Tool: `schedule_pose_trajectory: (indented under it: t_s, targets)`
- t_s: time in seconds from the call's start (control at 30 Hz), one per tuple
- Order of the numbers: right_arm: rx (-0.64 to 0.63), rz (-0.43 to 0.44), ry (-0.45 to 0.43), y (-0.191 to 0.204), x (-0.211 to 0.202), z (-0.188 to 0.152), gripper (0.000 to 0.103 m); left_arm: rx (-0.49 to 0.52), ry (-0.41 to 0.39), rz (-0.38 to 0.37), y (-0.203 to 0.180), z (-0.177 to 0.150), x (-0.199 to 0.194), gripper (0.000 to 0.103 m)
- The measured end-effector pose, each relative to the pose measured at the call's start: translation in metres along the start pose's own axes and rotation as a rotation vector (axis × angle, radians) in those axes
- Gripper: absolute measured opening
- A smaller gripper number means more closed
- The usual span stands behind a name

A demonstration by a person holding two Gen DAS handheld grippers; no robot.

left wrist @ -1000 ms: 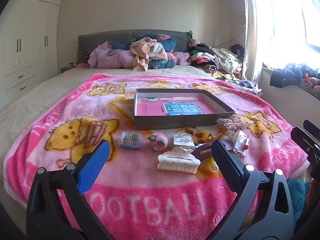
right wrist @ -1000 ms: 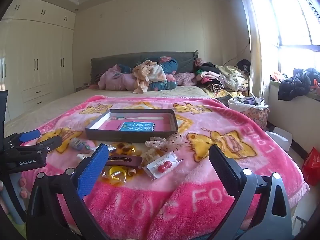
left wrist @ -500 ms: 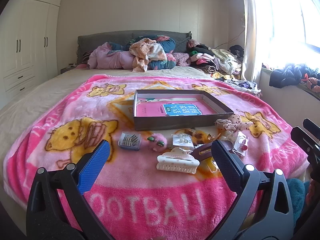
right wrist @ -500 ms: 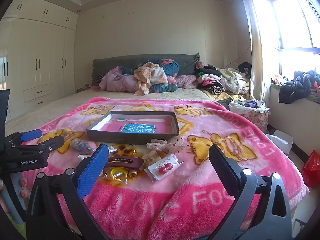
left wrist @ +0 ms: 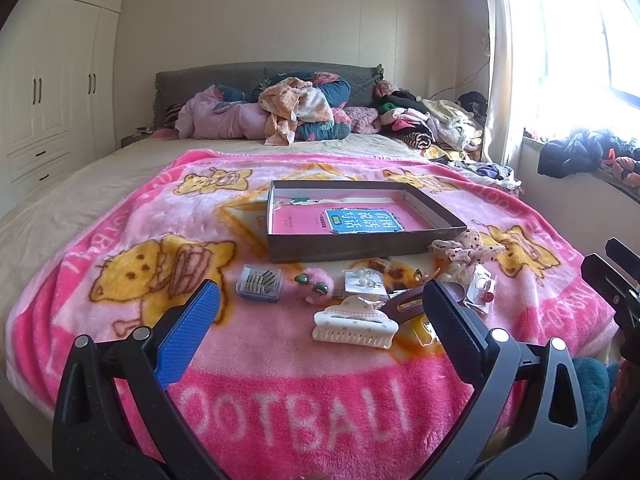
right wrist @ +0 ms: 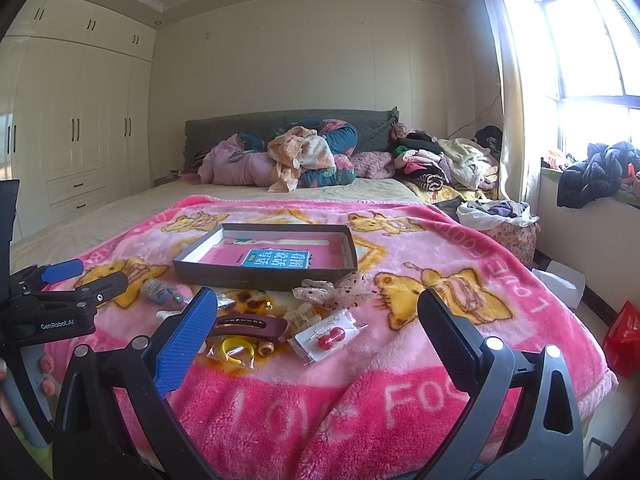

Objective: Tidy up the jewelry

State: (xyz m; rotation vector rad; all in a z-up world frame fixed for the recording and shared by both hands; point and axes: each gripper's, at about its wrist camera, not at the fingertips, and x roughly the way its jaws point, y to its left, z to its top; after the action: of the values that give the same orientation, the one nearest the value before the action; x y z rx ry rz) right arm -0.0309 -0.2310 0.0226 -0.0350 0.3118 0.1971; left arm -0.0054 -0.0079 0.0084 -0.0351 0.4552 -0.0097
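A shallow dark cardboard box (left wrist: pixel 362 246) sits on the fleecy pink blanket (left wrist: pixel 280 380), holding only a pink book (left wrist: pixel 352 220). Jewelry lies just before it: a cream toothed claw clip (left wrist: pixel 354 323), a clear case of pins (left wrist: pixel 259 283), bagged red earrings (right wrist: pixel 330 338). The left gripper (left wrist: pixel 316 318) and right gripper (right wrist: pixel 316 322) hover wide apart, empty.

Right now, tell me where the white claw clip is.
In the left wrist view, the white claw clip lies on the pink blanket, centre-right, nearest the camera, just left of the maroon barrette and below the pink pompom clip.
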Motion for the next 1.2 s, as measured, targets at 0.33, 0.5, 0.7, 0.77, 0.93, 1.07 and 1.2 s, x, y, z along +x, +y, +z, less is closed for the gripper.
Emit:
schedule_pose_trajectory:
  t_s: [0.33, 0.5, 0.7, 0.77, 0.93, 1.07, 1.2]
  targets:
    - [0.001, 0.001, 0.0, 0.0, 0.0, 0.0, 0.097, -0.002, -0.001, 0.0, 0.0, 0.0, 0.0, 0.093]
    - [-0.001, 0.0, -0.001, 0.001, -0.001, 0.001, 0.097, -0.001, -0.002, 0.001, 0.0, 0.0, 0.0, 0.093]
    - [-0.001, -0.001, -0.001, 0.001, 0.0, 0.0, 0.097, -0.002, -0.002, 0.001, 0.0, 0.0, 0.0, 0.093]
    - [-0.001, 0.0, -0.003, 0.001, 0.0, 0.0, 0.097, -0.004, -0.002, 0.0, 0.0, 0.0, -0.001, 0.093]
    - [-0.005, 0.011, 0.005, 0.002, 0.001, 0.002, 0.097, -0.006, 0.006, -0.004, -0.001, 0.0, -0.001, 0.093]
    - [-0.015, 0.027, 0.017, 0.004, 0.007, 0.0, 0.097, -0.026, 0.021, -0.004, 0.0, 0.001, 0.0, 0.093]
    - [-0.024, 0.044, 0.029, 0.008, 0.013, -0.001, 0.097, -0.044, 0.031, -0.007, 0.008, -0.001, 0.007, 0.093]
